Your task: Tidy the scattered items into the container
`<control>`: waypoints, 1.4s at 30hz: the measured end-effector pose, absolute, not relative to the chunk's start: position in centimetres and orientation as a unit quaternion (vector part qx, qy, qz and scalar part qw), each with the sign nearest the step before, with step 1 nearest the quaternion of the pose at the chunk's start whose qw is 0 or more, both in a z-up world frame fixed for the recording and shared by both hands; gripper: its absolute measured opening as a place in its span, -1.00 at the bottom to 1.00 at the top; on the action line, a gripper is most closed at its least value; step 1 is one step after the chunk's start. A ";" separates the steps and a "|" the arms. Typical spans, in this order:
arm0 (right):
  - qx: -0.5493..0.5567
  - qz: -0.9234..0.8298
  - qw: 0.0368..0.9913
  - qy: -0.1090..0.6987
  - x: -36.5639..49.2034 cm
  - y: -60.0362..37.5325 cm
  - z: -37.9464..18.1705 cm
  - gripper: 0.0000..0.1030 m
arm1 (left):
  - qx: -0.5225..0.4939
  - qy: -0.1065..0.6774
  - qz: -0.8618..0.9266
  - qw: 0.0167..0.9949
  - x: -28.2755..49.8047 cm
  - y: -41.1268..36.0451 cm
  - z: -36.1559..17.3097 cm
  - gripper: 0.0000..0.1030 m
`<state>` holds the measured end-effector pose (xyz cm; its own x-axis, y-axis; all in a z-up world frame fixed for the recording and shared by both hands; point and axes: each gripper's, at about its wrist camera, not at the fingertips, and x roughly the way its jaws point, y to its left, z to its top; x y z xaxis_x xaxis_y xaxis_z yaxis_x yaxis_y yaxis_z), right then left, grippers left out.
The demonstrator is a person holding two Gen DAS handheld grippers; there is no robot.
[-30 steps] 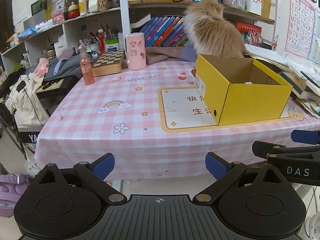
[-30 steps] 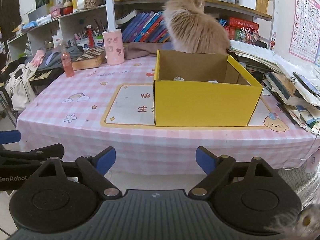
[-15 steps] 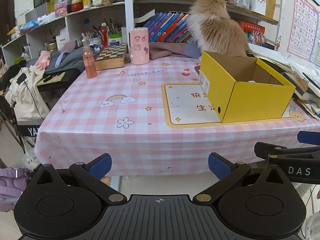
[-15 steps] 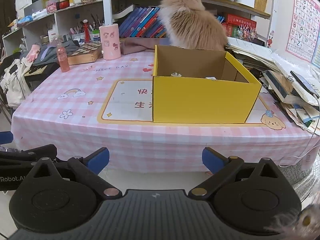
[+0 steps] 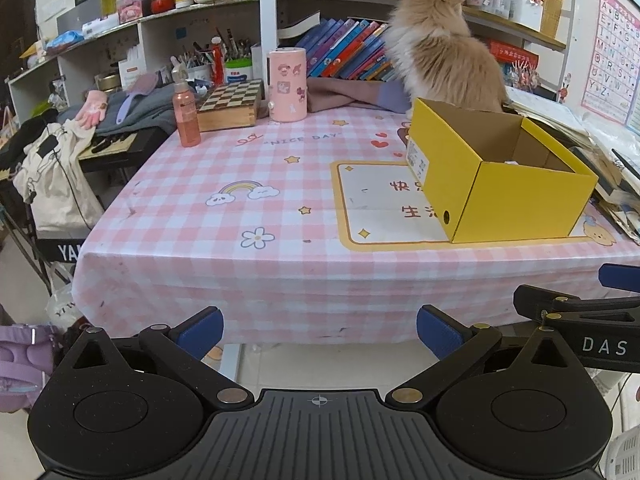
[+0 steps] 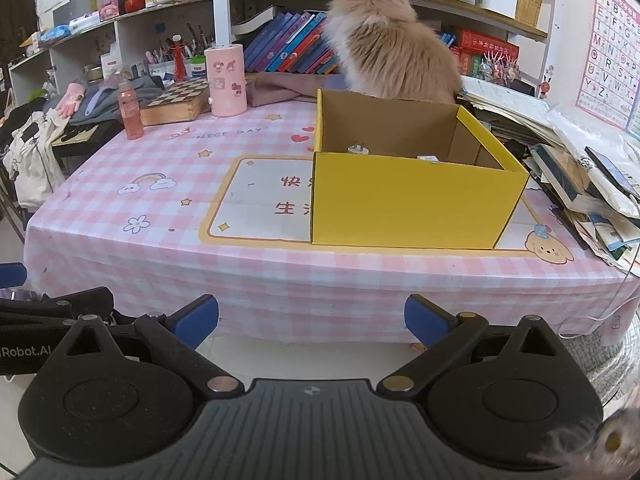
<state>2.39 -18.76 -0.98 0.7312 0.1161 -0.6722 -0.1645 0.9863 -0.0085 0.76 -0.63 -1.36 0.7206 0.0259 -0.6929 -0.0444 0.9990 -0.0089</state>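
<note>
An open yellow cardboard box (image 5: 520,204) (image 6: 412,200) stands on the right half of the pink checked table (image 5: 240,216) (image 6: 160,216). Inside it I see a white plug (image 6: 359,149) and a small white item (image 6: 427,157) near the front wall. My left gripper (image 5: 319,330) is open and empty, held in front of and below the table's front edge. My right gripper (image 6: 311,316) is open and empty, also below the front edge, facing the box. Each gripper shows at the edge of the other's view.
A fluffy cat (image 5: 444,52) (image 6: 388,48) sits behind the box. At the table's back stand a pink cylinder (image 5: 287,85), a chessboard box (image 5: 230,105) and a pink bottle (image 5: 186,114). Books and papers (image 6: 588,184) pile up on the right. Shelves stand behind.
Both grippers have backed off a little and risen slightly, so the table and box look lower and a bit farther. Both stay open. The cat has barely moved.
</note>
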 end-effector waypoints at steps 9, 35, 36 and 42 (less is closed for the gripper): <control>-0.034 0.078 0.930 0.358 2.3 -18.8 -1.0 0.96 | -0.014 0.375 0.020 0.927 0.7 -0.5 -1.4 1.00; -0.033 0.077 0.930 0.359 2.0 -19.3 -1.1 0.96 | -0.011 0.383 0.026 0.923 0.5 -1.0 -1.6 1.00; -0.033 0.077 0.929 0.359 2.0 -19.3 -1.1 0.96 | -0.011 0.384 0.026 0.923 0.5 -1.0 -1.6 1.00; -0.032 0.077 0.929 0.361 2.1 -19.4 -1.1 0.96 | -0.013 0.389 0.026 0.921 0.7 -1.0 -1.8 1.00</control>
